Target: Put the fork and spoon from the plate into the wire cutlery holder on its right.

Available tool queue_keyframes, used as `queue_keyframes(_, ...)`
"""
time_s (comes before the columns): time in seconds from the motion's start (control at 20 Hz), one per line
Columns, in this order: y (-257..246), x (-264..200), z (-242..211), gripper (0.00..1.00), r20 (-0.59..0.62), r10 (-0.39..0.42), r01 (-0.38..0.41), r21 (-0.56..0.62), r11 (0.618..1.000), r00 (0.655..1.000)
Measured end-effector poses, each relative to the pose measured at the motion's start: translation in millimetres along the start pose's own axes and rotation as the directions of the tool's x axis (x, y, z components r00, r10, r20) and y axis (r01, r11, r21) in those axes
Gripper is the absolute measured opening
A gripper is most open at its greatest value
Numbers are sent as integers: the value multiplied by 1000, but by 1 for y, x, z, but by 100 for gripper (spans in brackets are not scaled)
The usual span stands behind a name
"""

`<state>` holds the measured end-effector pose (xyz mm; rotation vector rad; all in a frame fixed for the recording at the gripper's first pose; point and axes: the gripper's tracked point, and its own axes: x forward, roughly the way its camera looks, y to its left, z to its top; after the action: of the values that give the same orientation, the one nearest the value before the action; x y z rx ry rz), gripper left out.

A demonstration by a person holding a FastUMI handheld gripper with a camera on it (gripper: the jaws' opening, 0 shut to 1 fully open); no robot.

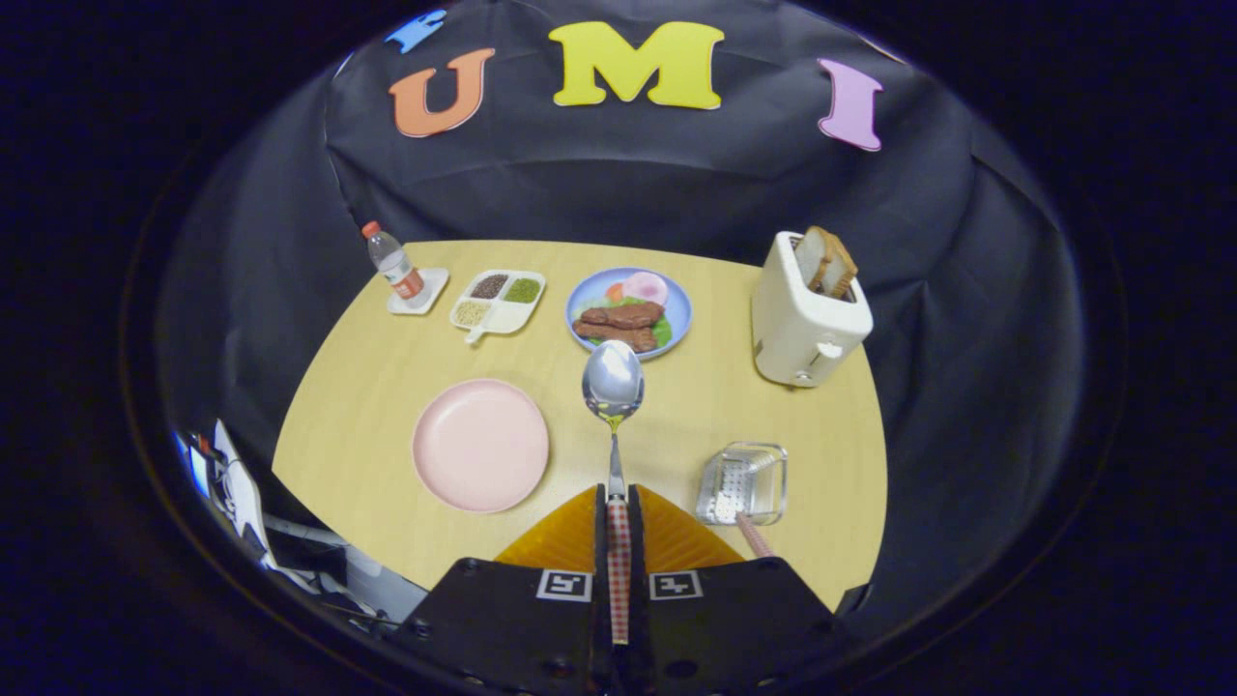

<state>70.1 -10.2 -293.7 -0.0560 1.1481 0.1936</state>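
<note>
On the tabletop (pixel 387 406), the plate (pixel 480 444) lies lower left, the wire cutlery holder (pixel 742 483) lower right. The hand-held gripper (pixel 617 503) at bottom centre clamps the spoon (pixel 613 387) between them. Bottle (pixel 394 264), divided tray (pixel 498 302), food plate (pixel 628 311) and toaster (pixel 807 314) line the top.

Spoon (pixel 613 387) handle disappearing between closed fingers (pixel 601 527) of gripper (pixel 617 503), checked grip mostly tucked away. Holder (pixel 742 483) hiding business end of pink-handled utensil (pixel 752 535), can't tell fork or not. Gripper body covering table's (pixel 367 387) near edge. Label on bottle (pixel 394 263) coming out too tiny to read.
</note>
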Motion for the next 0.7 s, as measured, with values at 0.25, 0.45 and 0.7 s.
queue_keyframes(0.25, -57, -5, -17, 7, -111, -14, 17, 25, 1000, 994)
queue_keyframes(0.45, -94, 7, -27, 7, -155, -51, 56, 32, 998, 987)
queue_keyframes(0.7, -120, 33, -47, 7, -294, -65, 89, 68, 994, 954)
